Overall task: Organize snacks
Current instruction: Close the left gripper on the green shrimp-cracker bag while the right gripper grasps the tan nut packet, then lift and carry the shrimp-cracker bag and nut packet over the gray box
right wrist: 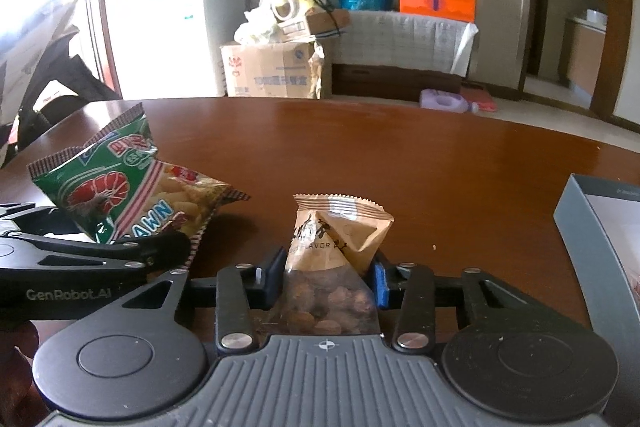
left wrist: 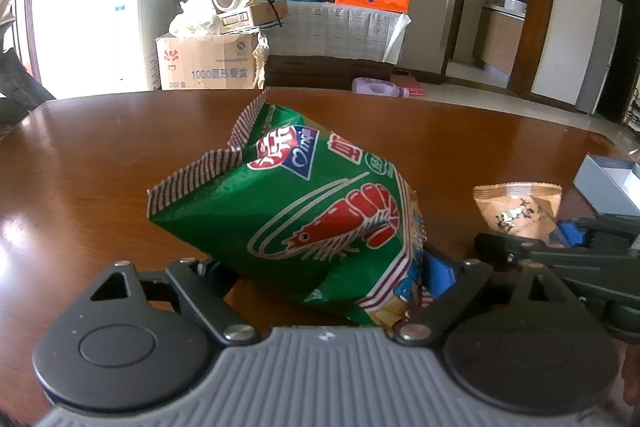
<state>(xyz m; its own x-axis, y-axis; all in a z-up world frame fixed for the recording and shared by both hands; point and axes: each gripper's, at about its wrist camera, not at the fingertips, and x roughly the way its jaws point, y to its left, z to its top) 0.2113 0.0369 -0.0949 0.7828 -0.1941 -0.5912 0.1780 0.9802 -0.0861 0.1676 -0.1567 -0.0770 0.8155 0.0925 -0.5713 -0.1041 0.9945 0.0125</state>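
the left tool [left wrist: 320,277] squeezes the green prawn chip bag [left wrist: 320,211], held up off the brown table [left wrist: 100,167]. the right tool [right wrist: 326,277] pinches the small brown nut bag [right wrist: 336,239] just above the table too. the grey box [right wrist: 600,239] sits to the right, near. i think both snacks are yet to be put away.

Glossy brown wooden table [right wrist: 400,155], grey open box [right wrist: 588,227] resting at its right edge
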